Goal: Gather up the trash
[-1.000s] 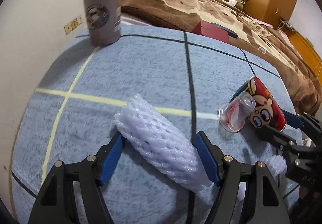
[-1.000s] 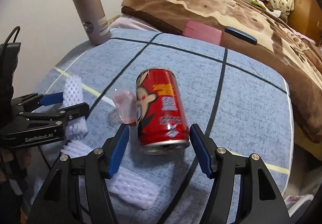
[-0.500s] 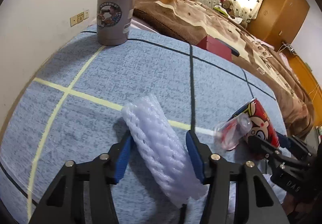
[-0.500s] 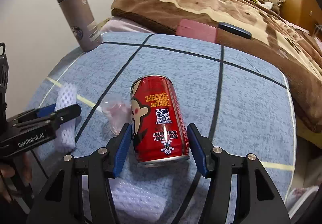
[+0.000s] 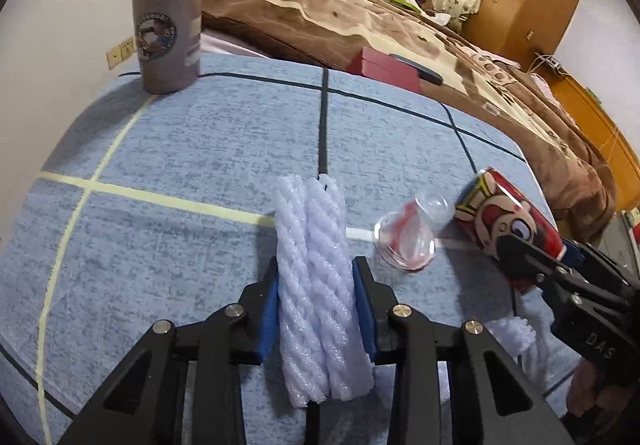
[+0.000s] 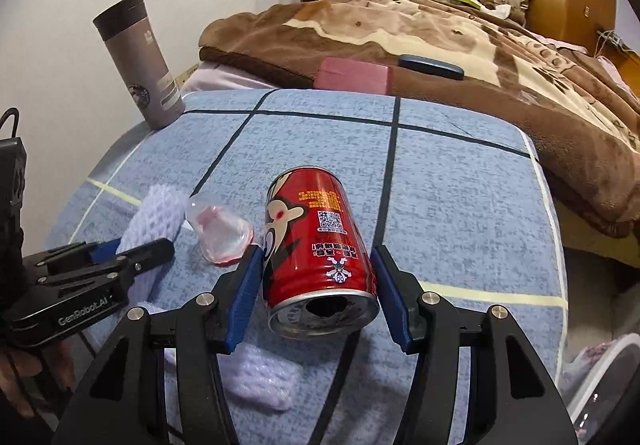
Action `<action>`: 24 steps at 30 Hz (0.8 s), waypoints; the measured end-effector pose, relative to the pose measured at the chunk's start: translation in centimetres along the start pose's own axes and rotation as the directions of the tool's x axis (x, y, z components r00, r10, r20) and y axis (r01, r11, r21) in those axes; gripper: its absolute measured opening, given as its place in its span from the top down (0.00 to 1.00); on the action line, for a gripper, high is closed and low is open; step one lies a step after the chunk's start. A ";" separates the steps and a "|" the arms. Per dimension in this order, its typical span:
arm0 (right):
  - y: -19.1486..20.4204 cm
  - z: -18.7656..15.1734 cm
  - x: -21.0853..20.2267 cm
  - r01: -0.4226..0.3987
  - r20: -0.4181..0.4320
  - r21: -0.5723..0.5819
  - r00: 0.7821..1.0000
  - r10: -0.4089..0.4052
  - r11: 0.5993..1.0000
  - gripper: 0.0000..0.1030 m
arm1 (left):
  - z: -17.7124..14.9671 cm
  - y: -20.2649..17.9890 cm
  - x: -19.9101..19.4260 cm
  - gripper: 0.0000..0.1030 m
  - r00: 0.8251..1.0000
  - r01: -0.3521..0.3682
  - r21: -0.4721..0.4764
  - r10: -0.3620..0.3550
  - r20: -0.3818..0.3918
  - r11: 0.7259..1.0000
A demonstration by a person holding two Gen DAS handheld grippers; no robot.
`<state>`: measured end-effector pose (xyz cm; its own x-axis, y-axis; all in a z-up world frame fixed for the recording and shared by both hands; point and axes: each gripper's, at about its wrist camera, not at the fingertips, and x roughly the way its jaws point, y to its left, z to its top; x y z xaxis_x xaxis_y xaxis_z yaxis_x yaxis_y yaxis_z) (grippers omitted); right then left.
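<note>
My left gripper [image 5: 316,297] is shut on a white foam net sleeve [image 5: 316,285], squeezing it flat over the blue checked cloth [image 5: 200,149]. My right gripper [image 6: 318,285] has its blue pads against both sides of a red cartoon can [image 6: 316,245] that lies on the cloth with its opened end toward the camera. The can also shows in the left wrist view [image 5: 508,221]. A small clear plastic cup [image 6: 220,233] with red residue lies on its side between sleeve and can, also seen in the left wrist view [image 5: 408,241]. A second foam sleeve [image 6: 256,381] lies under the right gripper.
A grey thermos [image 6: 138,61] stands at the far left corner of the cloth. A bed with a brown blanket [image 6: 460,45] lies behind, carrying a pink box [image 6: 352,75] and a dark case [image 6: 430,67]. A white container rim [image 6: 600,385] shows at lower right.
My left gripper closed fully on the foam sleeve, which turned to point straight ahead. My right gripper moved in around the can and narrowed until its pads met the can's sides.
</note>
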<state>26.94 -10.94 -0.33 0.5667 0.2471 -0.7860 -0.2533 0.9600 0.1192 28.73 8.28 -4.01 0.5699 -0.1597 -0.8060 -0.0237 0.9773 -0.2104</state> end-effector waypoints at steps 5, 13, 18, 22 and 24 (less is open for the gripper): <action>-0.2 -0.2 0.0 -0.006 0.002 0.012 1.000 0.006 1.000 0.45 | 0.4 -0.7 0.5 0.62 0.999 -0.033 0.013 0.033 -0.012 0.999; -0.4 -0.7 -0.8 -0.020 0.029 0.022 0.999 0.019 1.000 0.45 | -0.4 -1.1 -0.2 0.73 1.000 -0.007 0.017 0.007 -0.006 1.000; -0.6 -1.2 -1.6 -0.028 0.047 0.029 0.999 0.027 0.999 0.46 | -0.8 -1.6 -1.7 0.73 1.000 0.012 0.020 -0.013 0.025 1.000; -1.1 -1.7 -2.6 -0.042 0.072 0.051 0.997 0.038 0.998 0.46 | -1.1 -2.0 -3.3 0.73 0.998 0.028 0.026 -0.029 0.053 0.999; -1.3 -1.8 -3.0 -0.045 0.084 0.061 0.996 0.040 0.997 0.46 | -1.3 -2.2 -4.0 0.73 0.997 0.033 0.028 -0.035 0.068 0.999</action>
<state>24.12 -13.19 0.80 0.6205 0.2951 -0.7266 -0.2301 0.9542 0.1912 25.44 6.59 -0.99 0.6249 -0.1843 -0.7586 0.0187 0.9750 -0.2214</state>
